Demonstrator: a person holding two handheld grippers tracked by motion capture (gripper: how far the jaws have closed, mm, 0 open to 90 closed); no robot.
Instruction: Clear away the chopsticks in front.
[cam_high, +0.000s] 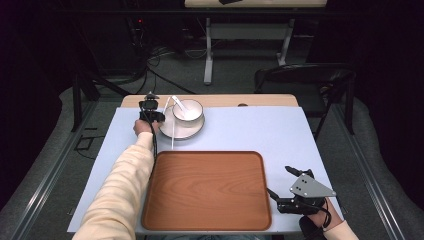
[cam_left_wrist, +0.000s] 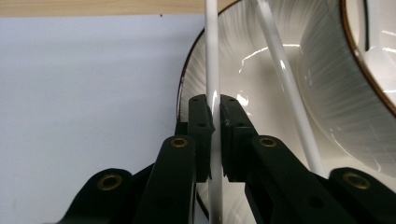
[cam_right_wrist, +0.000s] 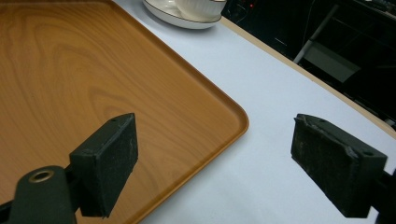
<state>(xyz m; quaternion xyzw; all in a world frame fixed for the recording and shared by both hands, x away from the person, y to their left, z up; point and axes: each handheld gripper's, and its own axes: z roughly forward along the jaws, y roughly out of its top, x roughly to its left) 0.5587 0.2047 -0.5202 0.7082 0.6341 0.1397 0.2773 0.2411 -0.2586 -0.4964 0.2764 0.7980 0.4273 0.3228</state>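
A white bowl (cam_high: 188, 111) with a white spoon (cam_high: 178, 101) in it stands on a white plate (cam_high: 187, 131) at the back left of the pale blue mat (cam_high: 260, 130). My left gripper (cam_high: 151, 112) is at the plate's left rim. In the left gripper view, my left gripper (cam_left_wrist: 213, 100) is shut on a thin white chopstick (cam_left_wrist: 212, 56) over the plate (cam_left_wrist: 261, 93). A second white chopstick (cam_left_wrist: 285, 79) leans across the plate beside the bowl (cam_left_wrist: 355, 70). My right gripper (cam_high: 278, 180) stands open by the right edge of the wooden tray (cam_high: 207, 190), nothing between its jaws (cam_right_wrist: 212, 135).
The tray (cam_right_wrist: 70, 70) takes up the front middle of the mat. Bare mat (cam_right_wrist: 280, 93) lies to its right and behind it. A dark chair (cam_high: 305, 80) stands past the table's back right corner, with cables on the floor beyond.
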